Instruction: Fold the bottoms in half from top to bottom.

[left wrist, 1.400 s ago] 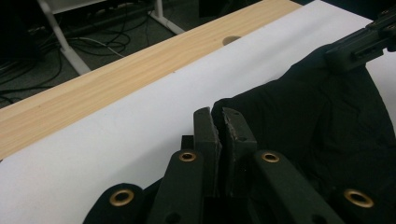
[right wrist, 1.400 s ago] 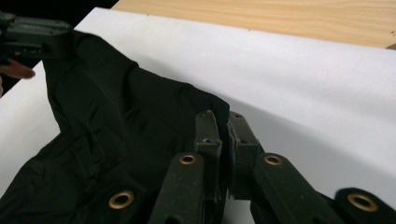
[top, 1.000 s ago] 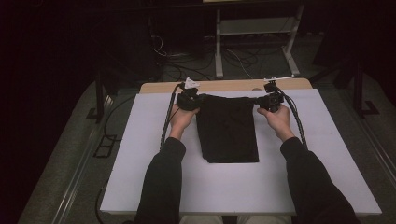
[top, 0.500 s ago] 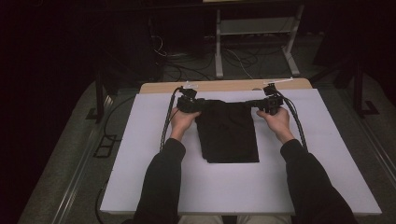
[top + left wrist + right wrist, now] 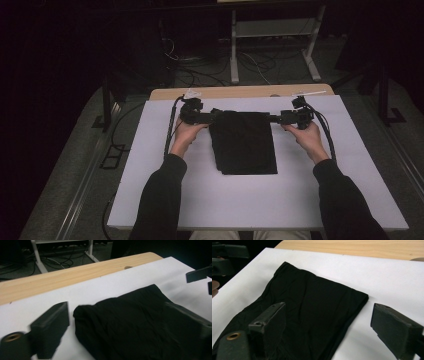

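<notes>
A black folded cloth (image 5: pixel 244 142) lies flat on the white sheet (image 5: pixel 250 200), its far edge near the table's back. My left gripper (image 5: pixel 212 118) is at the cloth's far left corner and my right gripper (image 5: pixel 272 119) at its far right corner, each pointing inward. Both pairs of jaws have just been opening and now stand open. In the left gripper view the cloth (image 5: pixel 140 325) lies between the jaws of that gripper (image 5: pixel 125 327), which do not press on it. In the right gripper view the cloth's corner (image 5: pixel 312 310) lies loose between the spread jaws of that gripper (image 5: pixel 332 327).
Beyond the white sheet runs a strip of bare wooden tabletop (image 5: pixel 225 92). A metal stand (image 5: pixel 272 35) and cables lie on the dark floor behind the table. White sheet stretches wide on both sides and in front of the cloth.
Both grippers have opened and let go of the cloth's far corners. They have drawn slightly apart and toward the person. The cloth's far edge now rests on the sheet.
</notes>
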The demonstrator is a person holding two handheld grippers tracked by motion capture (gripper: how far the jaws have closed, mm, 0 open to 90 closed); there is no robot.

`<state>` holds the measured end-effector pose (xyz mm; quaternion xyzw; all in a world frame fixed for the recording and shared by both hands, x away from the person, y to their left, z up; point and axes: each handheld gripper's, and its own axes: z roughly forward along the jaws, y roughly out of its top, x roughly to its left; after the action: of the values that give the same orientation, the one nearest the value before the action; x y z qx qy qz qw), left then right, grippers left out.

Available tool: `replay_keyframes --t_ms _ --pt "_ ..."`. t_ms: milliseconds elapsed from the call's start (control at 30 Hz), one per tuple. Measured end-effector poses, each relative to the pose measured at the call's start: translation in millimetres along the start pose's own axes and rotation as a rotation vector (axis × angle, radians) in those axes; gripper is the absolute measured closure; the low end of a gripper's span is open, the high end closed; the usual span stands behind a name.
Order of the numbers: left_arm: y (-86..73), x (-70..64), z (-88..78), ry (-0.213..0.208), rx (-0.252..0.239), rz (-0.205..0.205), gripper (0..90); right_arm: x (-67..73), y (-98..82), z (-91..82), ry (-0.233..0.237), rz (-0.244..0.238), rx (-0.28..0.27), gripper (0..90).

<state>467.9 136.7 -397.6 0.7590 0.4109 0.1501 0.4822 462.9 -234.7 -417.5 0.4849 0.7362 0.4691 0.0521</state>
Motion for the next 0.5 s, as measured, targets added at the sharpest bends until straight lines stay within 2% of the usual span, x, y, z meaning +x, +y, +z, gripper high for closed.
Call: replay_keyframes --t_ms 67,133,333,500 --pt "-5.0 0.1 -3.7 -0.01 0.021 0.004 1.1 1.8 -3.2 -5.5 -0.008 -0.01 -0.017 9.2" --pt "-10.5 -0.8 -7.3 -0.012 0.034 0.012 0.0 3.6 -5.9 -11.3 -0.015 -0.009 -0.029 2.0" --pt "-22.7 -0.9 -17.8 -0.016 0.042 0.018 0.0 7.9 -12.4 -26.1 -0.022 -0.036 -0.017 0.8" --pt "-26.9 -3.4 -29.0 -0.009 0.04 0.026 0.0 11.0 -18.9 -37.5 -0.017 -0.05 -0.015 0.9"
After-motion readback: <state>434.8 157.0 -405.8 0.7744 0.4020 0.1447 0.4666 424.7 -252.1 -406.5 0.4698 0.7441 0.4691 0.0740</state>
